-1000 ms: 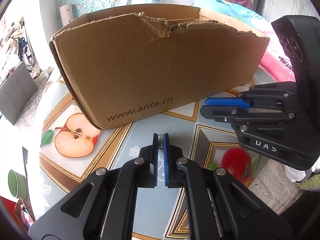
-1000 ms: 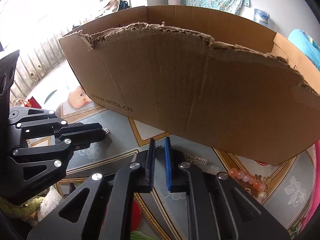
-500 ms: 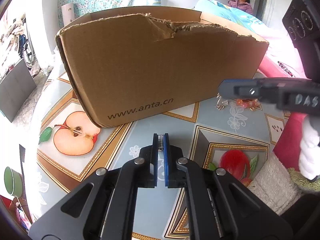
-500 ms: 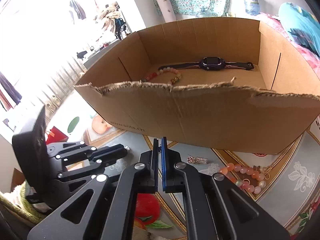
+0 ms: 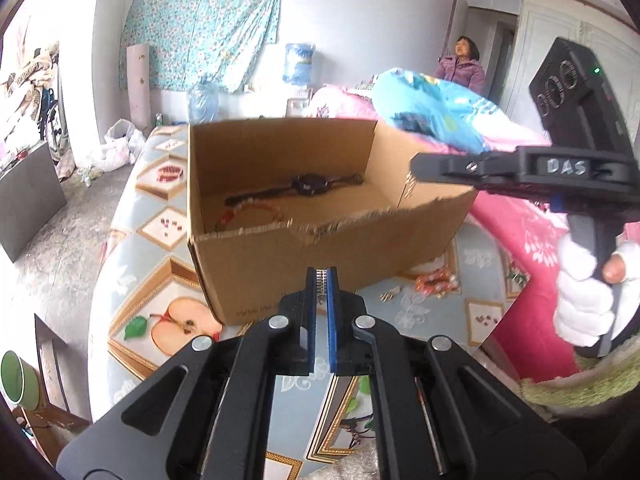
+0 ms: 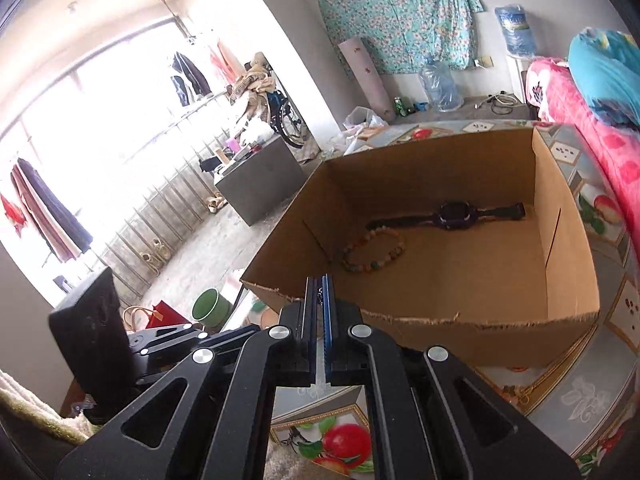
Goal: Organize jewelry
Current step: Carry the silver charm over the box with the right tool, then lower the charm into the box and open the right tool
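Cardboard box (image 6: 460, 336) with watch (image 6: 454, 213), bead bracelet (image 6: 374, 250)

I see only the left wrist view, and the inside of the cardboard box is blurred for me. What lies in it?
Observer: In the right wrist view, a dark watch lies flat along the far wall of the cardboard box.
Operator: And the round thing near it?
Observer: It is a bead bracelet, a closed ring of mixed colours, lying on the floor in front of the left strap end of the watch.
Operator: Does the right gripper hold something?
Observer: The right gripper is shut, and a thin dark thing shows between its pads. It is too small to name.
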